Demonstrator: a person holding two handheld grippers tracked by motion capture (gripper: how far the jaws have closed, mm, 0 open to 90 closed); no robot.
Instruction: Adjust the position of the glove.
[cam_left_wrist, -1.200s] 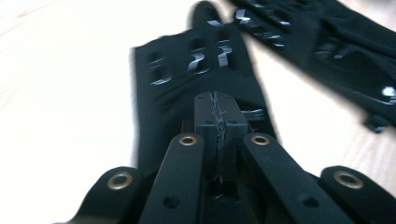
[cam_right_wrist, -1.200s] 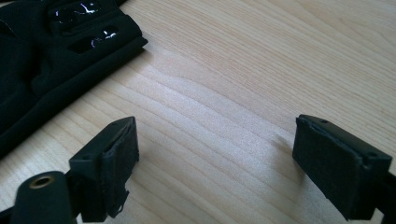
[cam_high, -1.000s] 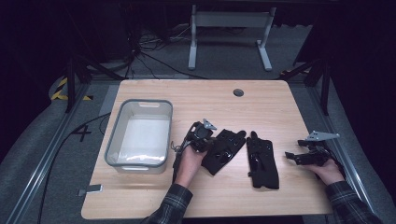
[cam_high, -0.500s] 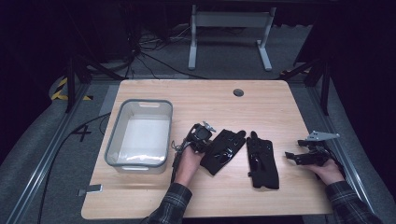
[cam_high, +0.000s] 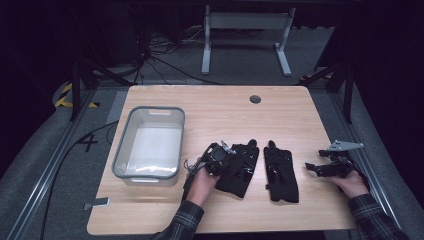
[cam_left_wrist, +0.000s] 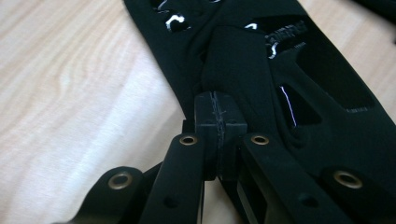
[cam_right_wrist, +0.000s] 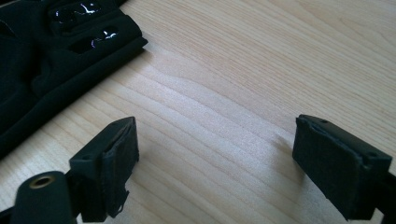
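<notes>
Two black gloves lie side by side on the wooden table (cam_high: 225, 110). In the high view my left gripper (cam_high: 220, 156) rests on the left glove (cam_high: 242, 172) at its left edge. The left gripper view has the two pads of that gripper (cam_left_wrist: 219, 119) pressed together, shut on a raised fold of the left glove (cam_left_wrist: 317, 93). The right glove (cam_high: 281, 172) lies flat and untouched. Near the table's right edge my right gripper (cam_high: 312, 167) stands open over bare wood, to the right of that glove. Its pads (cam_right_wrist: 112, 163) are wide apart, and a corner of the right glove (cam_right_wrist: 46, 60) lies beyond them.
A clear plastic bin (cam_high: 119, 155) with a grey rim stands on the left part of the table, just left of my left hand. A small round cable hole (cam_high: 255, 99) sits near the far edge. Metal frame legs and cables lie on the floor beyond.
My left gripper has shifted a little toward the near edge, staying on the left glove. The right gripper has kept still.
</notes>
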